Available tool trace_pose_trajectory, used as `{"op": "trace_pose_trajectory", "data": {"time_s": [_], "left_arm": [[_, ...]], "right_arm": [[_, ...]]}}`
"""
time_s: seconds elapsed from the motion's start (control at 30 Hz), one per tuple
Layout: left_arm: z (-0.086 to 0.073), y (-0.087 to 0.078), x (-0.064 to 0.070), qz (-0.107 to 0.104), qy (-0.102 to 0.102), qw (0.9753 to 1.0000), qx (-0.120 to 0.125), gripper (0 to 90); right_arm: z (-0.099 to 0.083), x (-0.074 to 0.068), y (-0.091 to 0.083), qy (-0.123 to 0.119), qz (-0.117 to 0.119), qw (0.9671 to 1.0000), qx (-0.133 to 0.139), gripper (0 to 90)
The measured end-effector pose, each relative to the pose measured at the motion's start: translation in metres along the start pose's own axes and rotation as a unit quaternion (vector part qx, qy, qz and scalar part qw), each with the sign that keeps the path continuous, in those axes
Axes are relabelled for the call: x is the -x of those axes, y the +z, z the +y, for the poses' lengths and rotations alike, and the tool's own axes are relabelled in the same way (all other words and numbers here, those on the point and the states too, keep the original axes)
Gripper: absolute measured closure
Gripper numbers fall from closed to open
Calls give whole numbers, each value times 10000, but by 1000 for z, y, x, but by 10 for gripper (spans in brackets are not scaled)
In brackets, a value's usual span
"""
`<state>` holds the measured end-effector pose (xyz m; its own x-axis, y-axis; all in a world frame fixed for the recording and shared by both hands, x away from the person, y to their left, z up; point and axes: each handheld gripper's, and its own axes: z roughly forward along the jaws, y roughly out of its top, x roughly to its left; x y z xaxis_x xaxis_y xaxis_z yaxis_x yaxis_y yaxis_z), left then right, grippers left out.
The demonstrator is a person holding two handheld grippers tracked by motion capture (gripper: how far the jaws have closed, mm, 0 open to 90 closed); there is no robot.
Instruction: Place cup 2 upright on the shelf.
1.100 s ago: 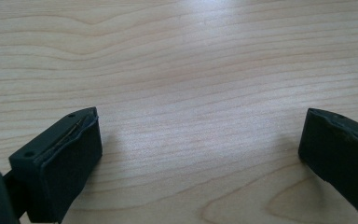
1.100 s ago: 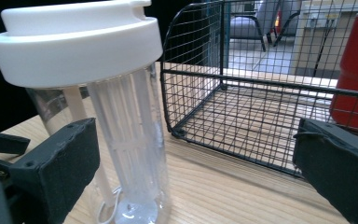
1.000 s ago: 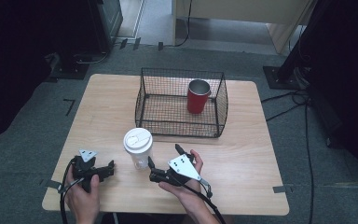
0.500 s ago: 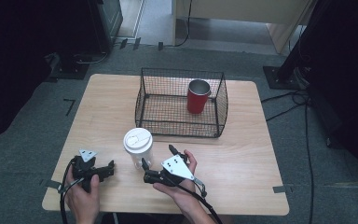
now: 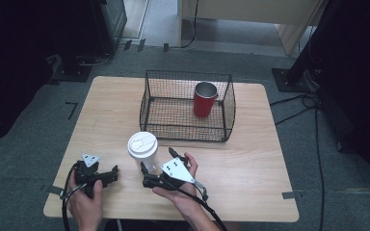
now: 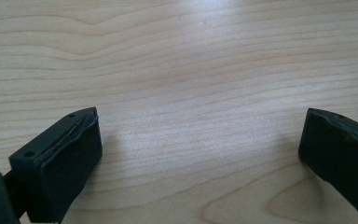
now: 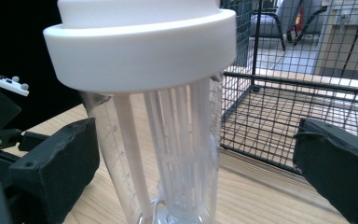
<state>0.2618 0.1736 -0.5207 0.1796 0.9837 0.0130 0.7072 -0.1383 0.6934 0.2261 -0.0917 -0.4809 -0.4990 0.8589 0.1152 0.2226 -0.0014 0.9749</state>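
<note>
Where the lid (image 7: 140, 42) crops off, right claw (image 7: 191, 163) gapes.

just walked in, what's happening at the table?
A person works two handheld grippers at a wooden table. The right gripper is open, with its jaws either side of a clear cup with a white lid that stands upright in front of a black wire basket. The jaws have not closed on the cup. The left gripper is open near the table's front edge, over bare wood. A red metal cup stands in the basket.
</note>
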Motion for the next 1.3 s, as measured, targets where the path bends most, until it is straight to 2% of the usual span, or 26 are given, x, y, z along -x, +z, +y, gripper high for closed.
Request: {"op": "trace_pose_trajectory", "data": {"time_s": [0.53, 1.0, 1.3], "left_arm": [[0, 0, 0, -1, -1, 10000, 1, 0], [0, 0, 0, 0, -1, 10000, 1, 0], [0, 0, 0, 10, -13, 10000, 1, 0]], "right_arm": [[2, -11, 16, 23, 50, 10000, 21, 8], [5, -19, 33, -62, -38, 10000, -27, 13], [5, -22, 39, -83, -94, 9999, -22, 124]]}}
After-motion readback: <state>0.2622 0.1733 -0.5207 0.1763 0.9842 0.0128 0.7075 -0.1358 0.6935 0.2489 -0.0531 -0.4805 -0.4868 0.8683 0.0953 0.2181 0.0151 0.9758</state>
